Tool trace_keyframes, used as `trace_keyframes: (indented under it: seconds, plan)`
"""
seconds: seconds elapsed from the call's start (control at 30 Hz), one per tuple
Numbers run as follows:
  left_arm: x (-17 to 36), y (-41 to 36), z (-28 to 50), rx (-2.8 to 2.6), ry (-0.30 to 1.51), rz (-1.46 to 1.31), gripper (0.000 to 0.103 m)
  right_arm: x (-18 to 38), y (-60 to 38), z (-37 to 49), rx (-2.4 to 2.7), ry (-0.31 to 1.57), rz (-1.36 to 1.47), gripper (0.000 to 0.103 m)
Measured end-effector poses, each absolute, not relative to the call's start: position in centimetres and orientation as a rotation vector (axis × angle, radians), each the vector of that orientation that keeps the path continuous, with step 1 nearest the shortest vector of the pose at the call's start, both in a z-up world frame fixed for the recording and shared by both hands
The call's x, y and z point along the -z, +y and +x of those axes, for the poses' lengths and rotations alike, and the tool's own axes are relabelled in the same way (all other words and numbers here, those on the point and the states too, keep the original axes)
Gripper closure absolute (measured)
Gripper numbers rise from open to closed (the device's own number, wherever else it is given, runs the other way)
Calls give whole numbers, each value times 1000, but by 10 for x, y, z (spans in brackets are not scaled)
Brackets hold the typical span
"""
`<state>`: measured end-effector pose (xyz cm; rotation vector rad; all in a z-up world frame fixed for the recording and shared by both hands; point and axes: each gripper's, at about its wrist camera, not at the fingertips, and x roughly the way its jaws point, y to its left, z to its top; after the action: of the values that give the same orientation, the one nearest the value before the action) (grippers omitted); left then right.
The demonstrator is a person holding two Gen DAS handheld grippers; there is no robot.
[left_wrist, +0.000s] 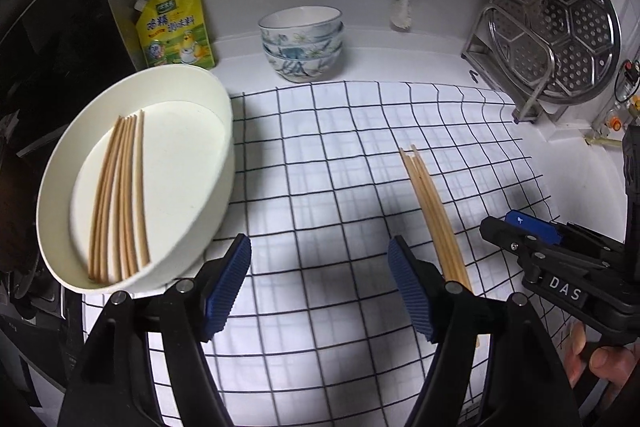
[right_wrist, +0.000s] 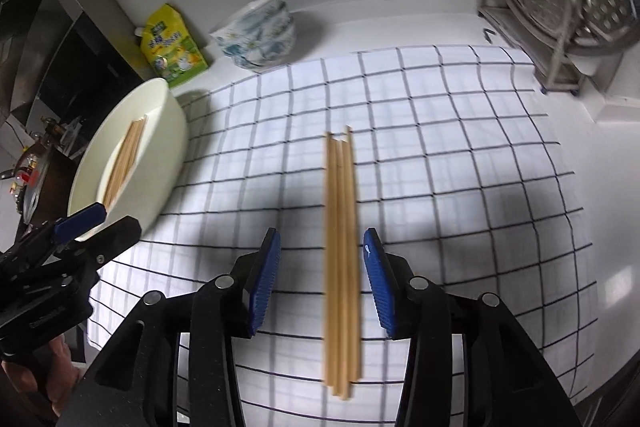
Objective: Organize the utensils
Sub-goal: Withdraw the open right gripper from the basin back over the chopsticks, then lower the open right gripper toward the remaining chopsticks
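A bundle of wooden chopsticks [right_wrist: 341, 247] lies on the checked cloth [right_wrist: 440, 155], between the jaws of my open right gripper [right_wrist: 322, 279], which hovers over them without touching. The same bundle shows in the left wrist view [left_wrist: 434, 215], just right of my open, empty left gripper [left_wrist: 320, 287]. A cream oval tray [left_wrist: 192, 95] at the left holds several more chopsticks [left_wrist: 120, 195]; it also shows in the right wrist view [right_wrist: 168, 147]. The right gripper body [left_wrist: 560, 267] appears at the right of the left wrist view.
Stacked patterned bowls [left_wrist: 302, 43] and a yellow pouch [left_wrist: 176, 27] stand at the back. A metal rack with a perforated steamer plate [left_wrist: 560, 27] stands at the back right. A brush [left_wrist: 402, 11] hangs on the wall. A dark stove [left_wrist: 40, 67] lies left.
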<state>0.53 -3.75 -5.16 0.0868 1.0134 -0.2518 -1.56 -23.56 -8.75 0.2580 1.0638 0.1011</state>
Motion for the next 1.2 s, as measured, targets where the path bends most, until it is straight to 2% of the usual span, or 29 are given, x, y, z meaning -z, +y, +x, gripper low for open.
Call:
trace_keyframes:
  seconds: [0.5,1.2]
  plan:
    - [89,-69,-3,212,1093,62,26,138,-245,-27,-102,1149,139,60]
    - [115,-92,-6,227,1121,61,25,150,-253,-30,-100,1144,78,60]
